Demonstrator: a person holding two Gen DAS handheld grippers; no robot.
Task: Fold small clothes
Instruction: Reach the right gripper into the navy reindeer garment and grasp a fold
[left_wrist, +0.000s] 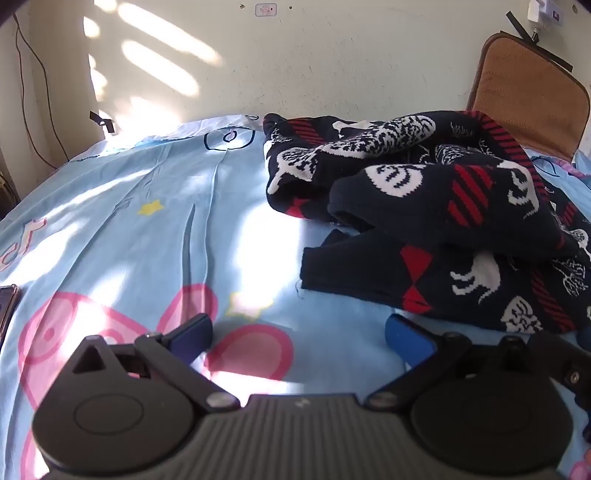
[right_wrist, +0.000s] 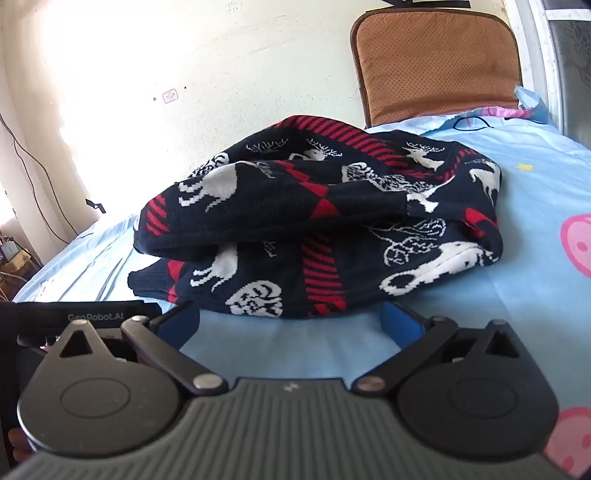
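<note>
A small dark navy knit sweater (left_wrist: 436, 218) with red stripes and white deer and tree patterns lies crumpled on a light blue cartoon bedsheet (left_wrist: 129, 206). In the left wrist view it lies ahead and to the right of my left gripper (left_wrist: 299, 332), which is open and empty just above the sheet. In the right wrist view the sweater (right_wrist: 314, 229) lies bunched in a heap directly ahead. My right gripper (right_wrist: 291, 325) is open, its blue pads (right_wrist: 400, 325) at the sweater's near hem, holding nothing.
A brown cushioned chair back (right_wrist: 436, 62) stands against the cream wall behind the bed. A phone (left_wrist: 7, 306) lies at the left edge of the sheet. The other gripper's black body (right_wrist: 81, 317) shows at the left in the right wrist view.
</note>
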